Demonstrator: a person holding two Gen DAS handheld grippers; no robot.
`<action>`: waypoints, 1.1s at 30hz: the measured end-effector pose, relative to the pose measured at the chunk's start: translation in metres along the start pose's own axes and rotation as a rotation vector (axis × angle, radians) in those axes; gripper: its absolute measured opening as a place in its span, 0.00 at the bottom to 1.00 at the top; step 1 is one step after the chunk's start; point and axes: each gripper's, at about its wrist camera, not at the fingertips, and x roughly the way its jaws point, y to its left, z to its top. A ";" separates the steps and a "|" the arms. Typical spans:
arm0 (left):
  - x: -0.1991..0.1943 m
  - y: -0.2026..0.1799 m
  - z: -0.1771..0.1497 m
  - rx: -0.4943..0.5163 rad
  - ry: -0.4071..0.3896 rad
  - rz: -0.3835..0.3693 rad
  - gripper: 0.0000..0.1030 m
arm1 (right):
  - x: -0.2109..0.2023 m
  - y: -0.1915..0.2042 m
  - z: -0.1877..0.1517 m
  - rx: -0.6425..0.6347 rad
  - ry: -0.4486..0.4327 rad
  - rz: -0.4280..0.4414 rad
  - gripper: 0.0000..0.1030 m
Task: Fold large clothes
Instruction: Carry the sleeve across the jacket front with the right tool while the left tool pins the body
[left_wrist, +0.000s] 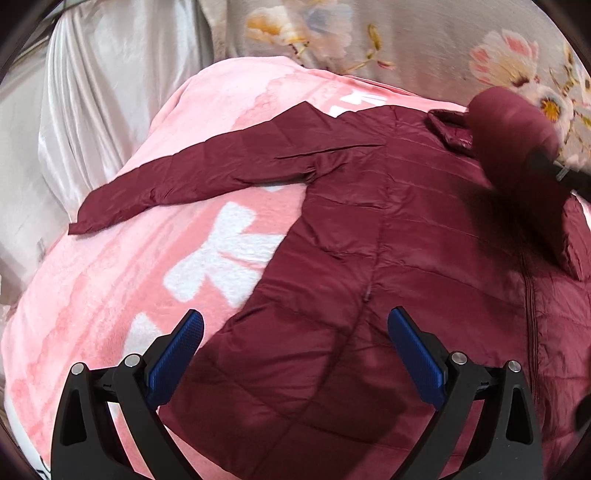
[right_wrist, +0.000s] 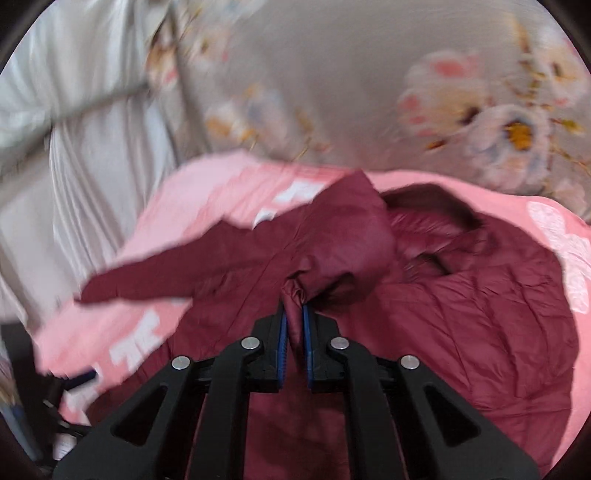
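Right gripper (right_wrist: 294, 314) is pinching the cuff of the jacket's right sleeve (right_wrist: 343, 254) with jaws pressed together on the fabric, lifting it in over the body of the maroon puffer jacket (left_wrist: 388, 258), while the left gripper (left_wrist: 295, 332) is hovering over the hem side with jaws spread and nothing between them. Step in hand looks like the sleeve fold-in (early in the fold): the jacket is lying flat on the pink blanket (left_wrist: 110, 295) on the bed, and the left sleeve (left_wrist: 192, 184) is still stretching out sideways. Next move is probably laying this sleeve flat across the chest and letting go, then taking the far sleeve the same way.
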 end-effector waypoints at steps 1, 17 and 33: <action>0.001 0.004 0.001 -0.007 0.004 -0.013 0.95 | 0.012 0.009 -0.009 -0.015 0.036 0.005 0.10; 0.036 -0.036 0.043 -0.131 0.159 -0.382 0.95 | -0.058 -0.059 -0.039 0.270 -0.063 -0.125 0.59; 0.050 -0.053 0.092 -0.159 0.109 -0.334 0.00 | -0.071 -0.309 -0.118 0.972 -0.035 -0.162 0.42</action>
